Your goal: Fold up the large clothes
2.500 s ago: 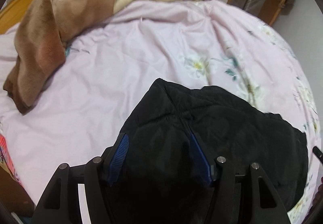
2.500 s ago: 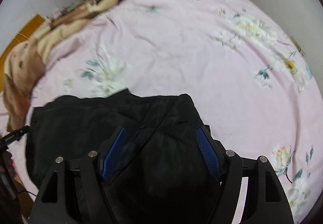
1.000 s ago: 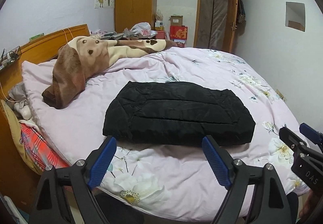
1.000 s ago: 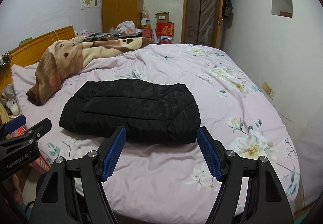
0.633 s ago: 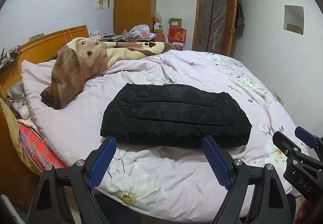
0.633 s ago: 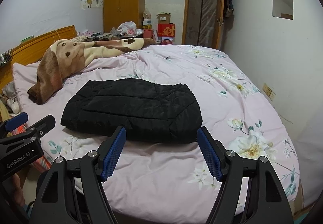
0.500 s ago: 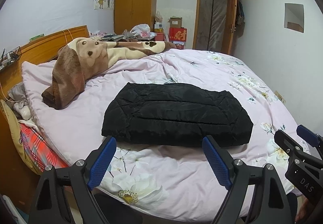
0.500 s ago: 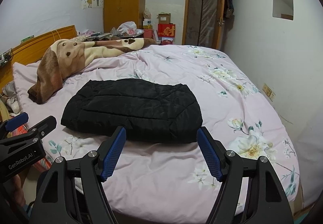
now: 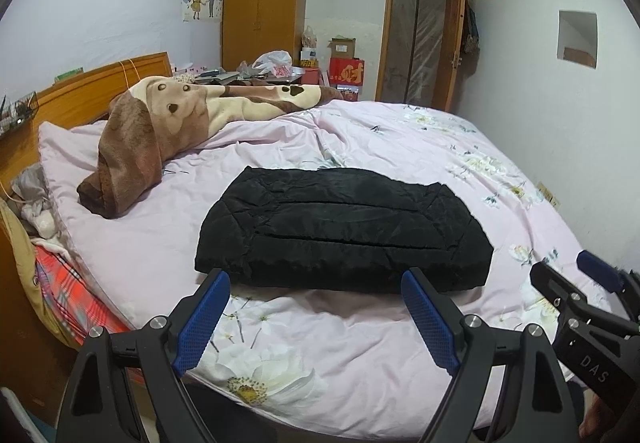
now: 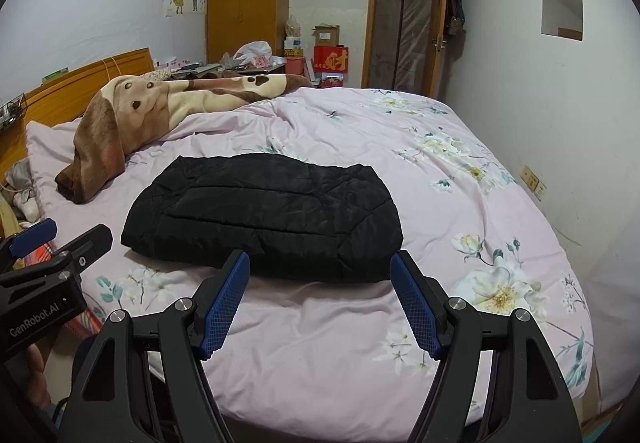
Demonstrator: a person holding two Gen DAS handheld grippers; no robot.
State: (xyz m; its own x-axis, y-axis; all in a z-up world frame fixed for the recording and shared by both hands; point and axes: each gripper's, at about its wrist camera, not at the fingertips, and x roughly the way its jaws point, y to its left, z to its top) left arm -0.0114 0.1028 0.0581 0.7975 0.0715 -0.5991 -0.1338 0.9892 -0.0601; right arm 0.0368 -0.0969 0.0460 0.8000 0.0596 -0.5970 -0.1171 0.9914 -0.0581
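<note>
Left wrist: jacket (image 9: 344, 231) beyond gripper (image 9: 316, 319)

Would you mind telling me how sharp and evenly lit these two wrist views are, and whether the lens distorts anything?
Left wrist view: sharp, soft even room light, black jacket nearly detailless, dark vignette in the corners. Right wrist view: equally sharp, door frame and walls bowed by the fisheye, faint shadow under the jacket's near edge.

White walls (image 9: 100, 15), wooden wardrobe (image 9: 264, 7) in far corner, wooden door (image 9: 420, 39) at far right, wooden headboard (image 9: 92, 91) on left, bed with pink floral duvet (image 9: 400, 147).
</note>
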